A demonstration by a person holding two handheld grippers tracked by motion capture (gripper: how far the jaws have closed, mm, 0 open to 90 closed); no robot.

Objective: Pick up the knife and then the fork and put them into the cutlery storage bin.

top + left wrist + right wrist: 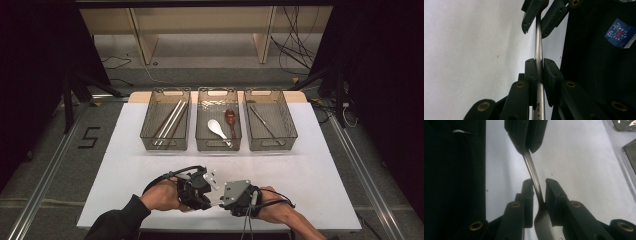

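A slim metal utensil [216,204] hangs level between my two grippers near the table's front edge. My left gripper [210,201] comes in from the left and is shut on its handle. The left gripper view has my jaws [538,67] pressed on the steel handle [538,42], with the right gripper [536,27] around the same handle farther along. My right gripper [223,202] faces it from the right. In the right gripper view my jaws [539,187] close on the utensil's neck [531,167], where it widens into its head, and the left gripper [526,147] holds the far end.
Three clear bins stand in a row at the back of the white table top [150,170]. The left bin [165,146] holds chopsticks [170,122]. The middle bin [218,148] holds a white spoon [217,127] and a brown spoon [230,117]. The right bin [272,146] holds a thin utensil [262,120].
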